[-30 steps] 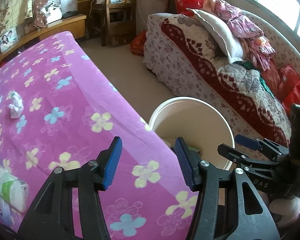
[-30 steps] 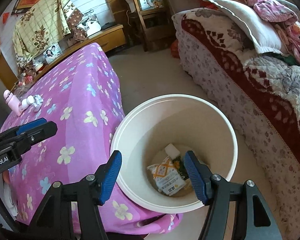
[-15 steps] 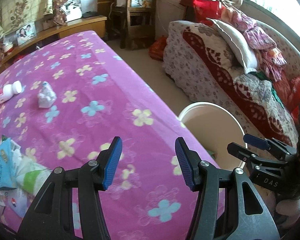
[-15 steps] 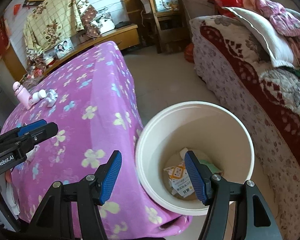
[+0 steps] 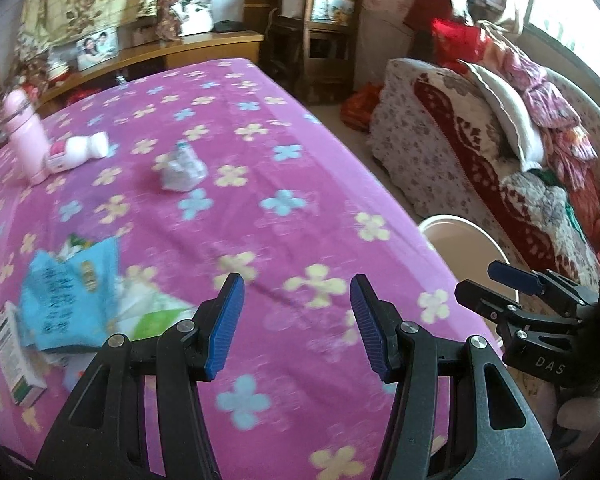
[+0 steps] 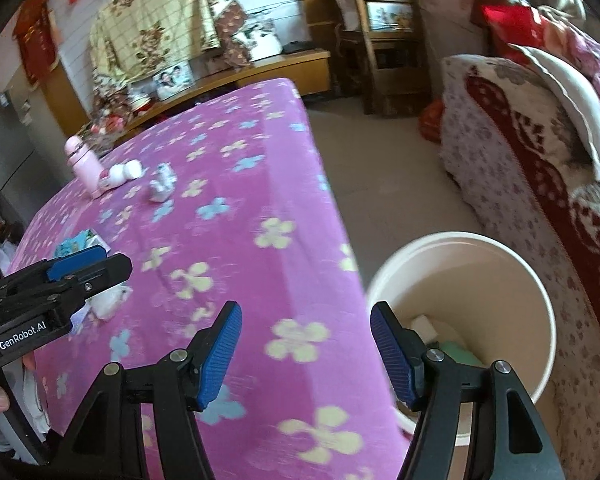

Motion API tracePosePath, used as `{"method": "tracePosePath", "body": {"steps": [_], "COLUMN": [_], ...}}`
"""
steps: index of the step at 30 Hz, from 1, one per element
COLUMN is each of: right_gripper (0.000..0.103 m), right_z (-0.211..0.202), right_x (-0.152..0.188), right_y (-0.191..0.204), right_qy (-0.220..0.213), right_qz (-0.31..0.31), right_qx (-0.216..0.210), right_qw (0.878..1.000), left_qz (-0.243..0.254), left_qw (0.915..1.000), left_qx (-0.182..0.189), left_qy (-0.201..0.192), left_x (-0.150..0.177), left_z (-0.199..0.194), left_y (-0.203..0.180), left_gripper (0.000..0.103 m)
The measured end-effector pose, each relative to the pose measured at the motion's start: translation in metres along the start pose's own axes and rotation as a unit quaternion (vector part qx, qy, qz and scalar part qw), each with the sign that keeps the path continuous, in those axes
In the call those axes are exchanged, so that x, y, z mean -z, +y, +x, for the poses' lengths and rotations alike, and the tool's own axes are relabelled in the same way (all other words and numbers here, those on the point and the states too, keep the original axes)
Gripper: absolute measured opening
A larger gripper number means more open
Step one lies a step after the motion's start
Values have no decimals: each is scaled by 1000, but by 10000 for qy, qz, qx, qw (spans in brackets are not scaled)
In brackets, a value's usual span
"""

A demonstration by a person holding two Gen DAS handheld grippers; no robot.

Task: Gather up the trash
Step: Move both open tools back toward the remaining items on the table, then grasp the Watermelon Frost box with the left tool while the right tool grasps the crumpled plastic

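While both grippers hang empty over the purple cloth (image 5: 260, 152), the trash lies apart from the bin (image 5: 464, 252).

Left wrist view: the left gripper (image 5: 296, 320) is released, nothing between its pads. The blue wrapper pile (image 5: 72, 292) lies on the cloth, well left of the bin and just left of this gripper, its long axis running up the cloth. A crumpled wad (image 5: 182, 168) sits farther off.

Right wrist view: the right gripper (image 6: 306, 352) is released too, straddling the cloth edge beside the bin (image 6: 496, 264), which already holds scraps. The left gripper looks nearer the pile.
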State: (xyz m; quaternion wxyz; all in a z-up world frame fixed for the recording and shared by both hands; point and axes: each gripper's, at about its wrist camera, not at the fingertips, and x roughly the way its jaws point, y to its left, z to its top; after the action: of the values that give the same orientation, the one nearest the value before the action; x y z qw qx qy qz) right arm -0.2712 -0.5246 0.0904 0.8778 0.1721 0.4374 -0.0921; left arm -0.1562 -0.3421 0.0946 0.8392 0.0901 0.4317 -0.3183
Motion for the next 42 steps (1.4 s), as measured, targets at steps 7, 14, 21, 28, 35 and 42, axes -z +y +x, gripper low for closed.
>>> {"method": "tracePosePath", "body": {"steps": [7, 14, 21, 28, 35, 42], "right_gripper": [65, 69, 69, 69, 69, 70], "right_z": [16, 33, 47, 60, 86, 148], "right_x": [-7, -13, -16, -28, -59, -103], "right_y": [44, 87, 125, 150, 165, 180], "right_qy": [98, 218, 318, 329, 239, 340], "right_qz": [-315, -570, -881, -1015, -1027, -954], "right_qx": [-264, -512, -665, -745, -742, -687], "right_qw": [9991, 9968, 9934, 9915, 9917, 9925], "left_qz": [-259, -642, -1042, -1457, -1516, -1745], "left_qw": [9991, 9961, 9892, 9804, 9786, 9782], "left_qx": [-318, -610, -1033, -1315, -1358, -1021], "left_qy": [-51, -58, 12, 189, 300, 474], "left_x": [13, 31, 58, 69, 75, 86], "left_z": [-23, -45, -61, -45, -39, -47], "left_y": [50, 107, 167, 215, 244, 267], "left_gripper": [53, 53, 53, 54, 54, 57]}}
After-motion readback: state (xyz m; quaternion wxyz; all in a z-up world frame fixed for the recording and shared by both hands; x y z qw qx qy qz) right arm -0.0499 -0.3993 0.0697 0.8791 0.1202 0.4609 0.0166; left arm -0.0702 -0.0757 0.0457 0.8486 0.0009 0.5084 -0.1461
